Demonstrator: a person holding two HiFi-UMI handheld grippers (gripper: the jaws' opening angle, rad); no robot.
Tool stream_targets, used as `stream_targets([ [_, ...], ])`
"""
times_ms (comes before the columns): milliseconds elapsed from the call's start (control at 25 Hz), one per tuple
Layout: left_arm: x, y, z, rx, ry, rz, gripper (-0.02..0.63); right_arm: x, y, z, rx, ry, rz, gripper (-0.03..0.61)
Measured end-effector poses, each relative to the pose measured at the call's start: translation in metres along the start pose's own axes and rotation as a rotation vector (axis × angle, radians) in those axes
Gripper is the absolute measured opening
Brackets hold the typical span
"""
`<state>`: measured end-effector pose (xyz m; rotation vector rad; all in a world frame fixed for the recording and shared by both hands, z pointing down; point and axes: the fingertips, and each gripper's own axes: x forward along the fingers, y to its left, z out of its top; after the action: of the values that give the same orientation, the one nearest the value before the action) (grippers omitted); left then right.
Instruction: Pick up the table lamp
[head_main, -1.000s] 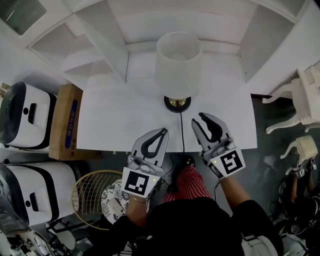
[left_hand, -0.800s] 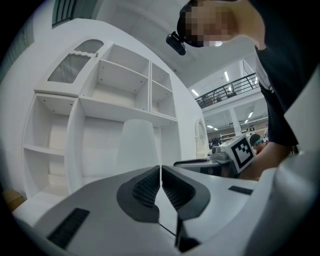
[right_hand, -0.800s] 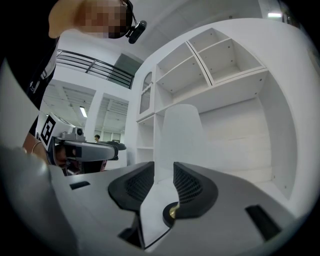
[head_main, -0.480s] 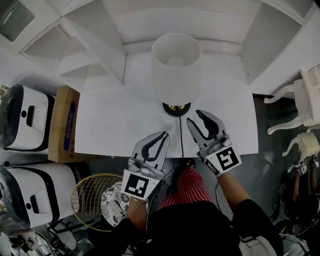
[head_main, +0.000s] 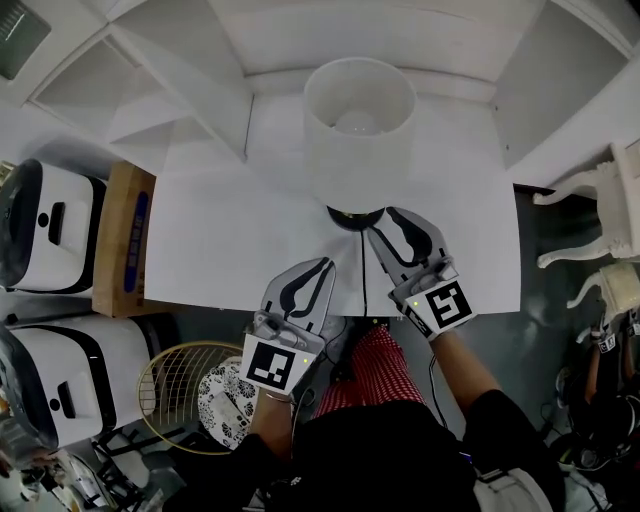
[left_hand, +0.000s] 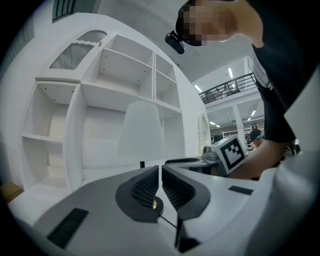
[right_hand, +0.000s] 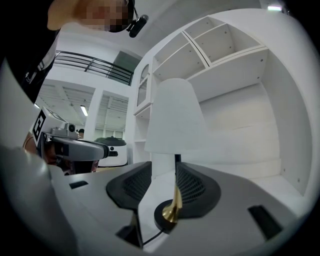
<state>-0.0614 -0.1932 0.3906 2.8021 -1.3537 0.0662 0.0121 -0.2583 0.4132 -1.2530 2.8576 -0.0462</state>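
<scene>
Two grippers over a white table (head_main: 220, 240), one lamp (head_main: 359, 130) on it. The lamp stands upright at the far middle of the table, just in front of a white shelf unit (head_main: 180, 90). It has a white shade (right_hand: 175, 122), a brass stem (right_hand: 176, 197) and a round black base (head_main: 352, 213). A black cord (head_main: 363, 275) runs from the base straight toward the near edge of the table.

The right gripper (head_main: 382, 222) is on the near right side of the base, tips just beside it. Its jaws have just been opening and stand released, with a clear gap. In the right gripper view (right_hand: 164, 175) the stem and base (right_hand: 170, 215) show in that gap, close to the right jaw, but neither pad presses on them. Nothing is grasped.

The left gripper (head_main: 325, 265) hangs at the near edge of the table, left of the cord and well short of the lamp. Its jaws are clenched together on nothing; the left gripper view (left_hand: 160, 170) shows only a thin slit between the pads, and the shade (left_hand: 141, 130) stands far ahead.

Off the table: a cardboard box (head_main: 120, 240) at the left, a racket (head_main: 180, 390) on the floor near left, a white chair (head_main: 600, 220) at the right.
</scene>
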Motion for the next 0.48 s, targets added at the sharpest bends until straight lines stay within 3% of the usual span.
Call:
stream_targets([
  [480, 0.01, 0.009, -0.004, -0.005, -0.007, 0.017, 0.009, 0.019, -0.008, -0.016, 0.01, 0.007, 0.011, 0.155],
])
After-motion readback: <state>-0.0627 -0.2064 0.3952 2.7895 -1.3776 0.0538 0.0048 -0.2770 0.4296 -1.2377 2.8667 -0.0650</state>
